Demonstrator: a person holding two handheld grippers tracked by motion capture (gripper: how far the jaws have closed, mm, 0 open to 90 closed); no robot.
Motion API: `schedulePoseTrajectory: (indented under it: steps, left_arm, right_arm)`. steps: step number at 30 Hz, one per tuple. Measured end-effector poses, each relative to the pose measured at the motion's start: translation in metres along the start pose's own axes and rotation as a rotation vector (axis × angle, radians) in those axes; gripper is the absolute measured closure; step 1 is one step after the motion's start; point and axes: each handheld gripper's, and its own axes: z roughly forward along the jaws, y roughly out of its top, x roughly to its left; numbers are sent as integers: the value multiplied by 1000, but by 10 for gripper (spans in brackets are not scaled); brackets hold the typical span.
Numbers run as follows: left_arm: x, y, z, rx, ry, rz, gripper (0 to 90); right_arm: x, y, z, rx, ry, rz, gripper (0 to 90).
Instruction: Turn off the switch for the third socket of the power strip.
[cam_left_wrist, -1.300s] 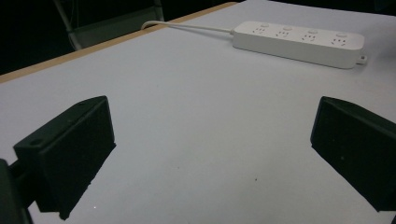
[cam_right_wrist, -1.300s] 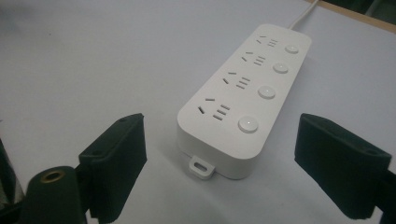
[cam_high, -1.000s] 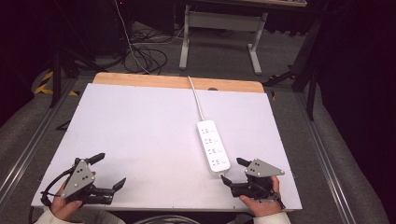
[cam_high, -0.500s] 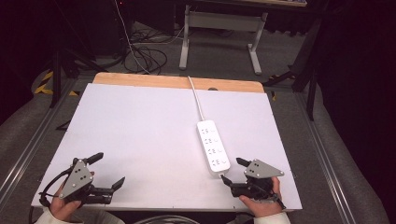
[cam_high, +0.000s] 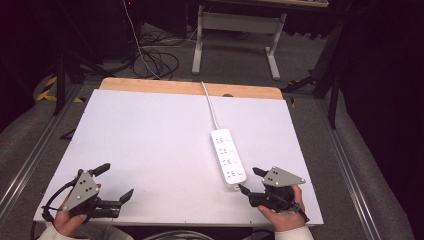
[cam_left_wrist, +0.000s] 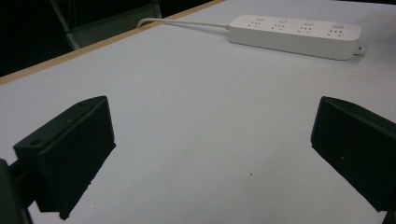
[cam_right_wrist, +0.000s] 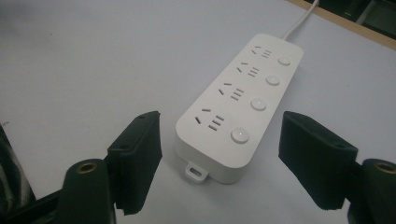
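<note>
While both claws gape, one power strip, four sockets, four buttons

The white table is evenly and brightly lit from above, while the surroundings are left in near darkness. Shadows are kept soft. The power strip is rendered sharply; slight grain is seen throughout

The power strip lies right of centre on the table, running toward the frame's top, its cord leading off the far edge. Just below its near end sits the right gripper — the left gripper is well apart, at lower left.
</note>
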Motion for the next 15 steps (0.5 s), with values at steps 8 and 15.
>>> schedulePoseTrajectory:
  steps: [8,15]
  left_arm:
    - [0,0,0,2,5,4,1]
    - [0,0,0,2,4,5,1]
  right_arm:
    - [-6,19,2,19,32,-35,373]
    - [-9,30,4,26,40,-28,372]
